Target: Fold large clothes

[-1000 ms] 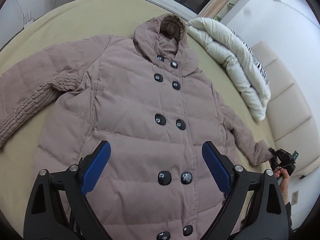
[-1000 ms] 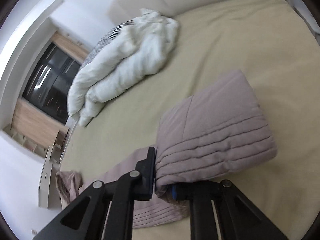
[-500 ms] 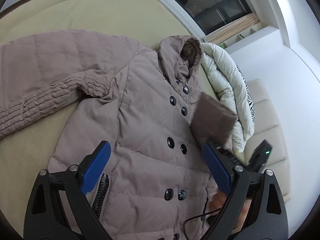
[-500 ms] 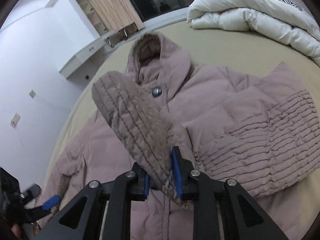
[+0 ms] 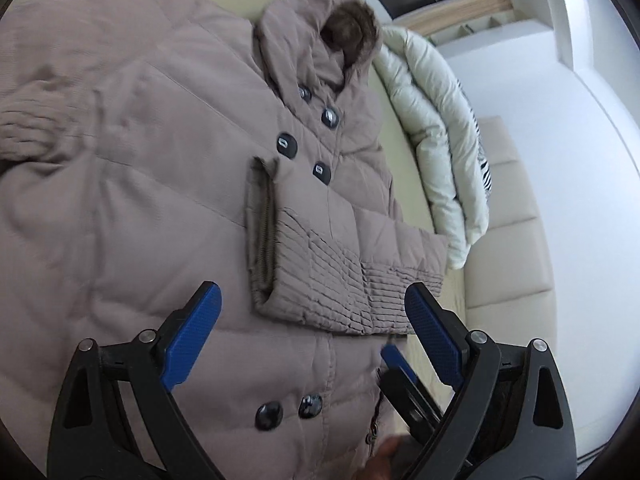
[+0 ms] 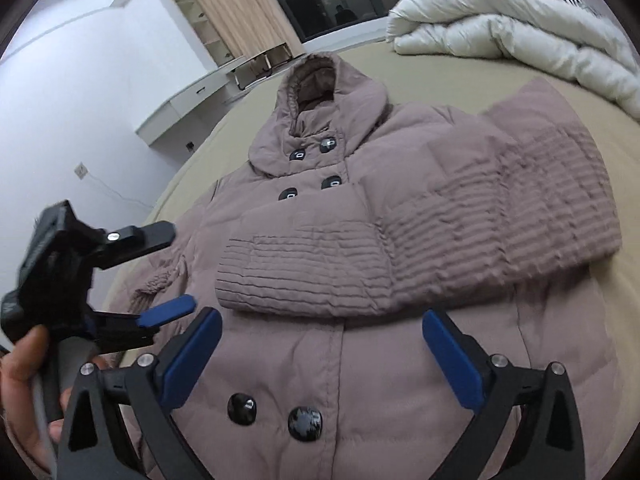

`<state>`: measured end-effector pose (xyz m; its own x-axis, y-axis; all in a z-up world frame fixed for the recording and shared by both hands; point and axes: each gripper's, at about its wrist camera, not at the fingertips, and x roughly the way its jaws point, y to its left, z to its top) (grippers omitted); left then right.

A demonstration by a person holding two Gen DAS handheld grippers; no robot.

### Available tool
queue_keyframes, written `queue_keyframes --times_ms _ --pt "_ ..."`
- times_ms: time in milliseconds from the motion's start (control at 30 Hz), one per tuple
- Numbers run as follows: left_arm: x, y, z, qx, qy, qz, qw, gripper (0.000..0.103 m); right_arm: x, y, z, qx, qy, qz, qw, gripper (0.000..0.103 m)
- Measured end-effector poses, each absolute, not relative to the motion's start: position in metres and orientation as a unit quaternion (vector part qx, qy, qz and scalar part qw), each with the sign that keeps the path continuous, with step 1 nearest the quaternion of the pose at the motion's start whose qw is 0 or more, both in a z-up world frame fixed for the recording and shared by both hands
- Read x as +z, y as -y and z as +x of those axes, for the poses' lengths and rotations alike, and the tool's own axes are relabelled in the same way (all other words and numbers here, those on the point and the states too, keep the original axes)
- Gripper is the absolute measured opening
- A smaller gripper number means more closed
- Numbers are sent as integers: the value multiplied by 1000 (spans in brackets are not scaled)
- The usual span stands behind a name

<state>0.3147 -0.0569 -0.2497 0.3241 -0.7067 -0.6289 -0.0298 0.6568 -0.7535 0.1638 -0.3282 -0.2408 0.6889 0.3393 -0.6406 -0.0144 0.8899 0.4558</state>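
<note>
Beige bed sheet [image 6: 500,76] lies under everything you have to work with, with a white duvet [image 6: 520,28] bunched along its far edge. The mauve padded coat [image 5: 132,208] lies face-up and buttoned across that sheet, hood [image 5: 320,40] pointing away from you. A second ago your right gripper [image 6: 320,356] was pinching the cuff out at the coat's side; half a second ago it was carrying it in over the chest. Now the right sleeve [image 6: 360,264] rests folded across the front, cuff [image 5: 262,232] near the upper buttons [image 5: 288,146] — and those fingers have let go, spread wide and empty just short of it.

So the first sleeve fold looks done. The other sleeve [image 5: 36,132] still stretches out flat to the side — likely your next grab. Your left gripper [image 5: 316,336] hovers above the coat's middle, fingers spread, holding nothing, well placed to swing over to it.
</note>
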Motion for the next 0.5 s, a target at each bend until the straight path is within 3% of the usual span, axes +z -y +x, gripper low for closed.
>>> queue_keyframes --times_ms 167,233,300,500 --pt "-275 92 343 -220 -556 -332 729 91 -265 376 138 86 -386 323 860 103" --pt "-284 99 351 -210 -563 -316 734 68 -272 385 133 89 -384 339 854 99" --pt "-290 100 359 -190 -569 -305 740 25 -273 387 130 95 -381 343 853 98" --pt "-278 89 376 -191 -555 -304 751 16 -267 403 132 101 -357 393 841 98"
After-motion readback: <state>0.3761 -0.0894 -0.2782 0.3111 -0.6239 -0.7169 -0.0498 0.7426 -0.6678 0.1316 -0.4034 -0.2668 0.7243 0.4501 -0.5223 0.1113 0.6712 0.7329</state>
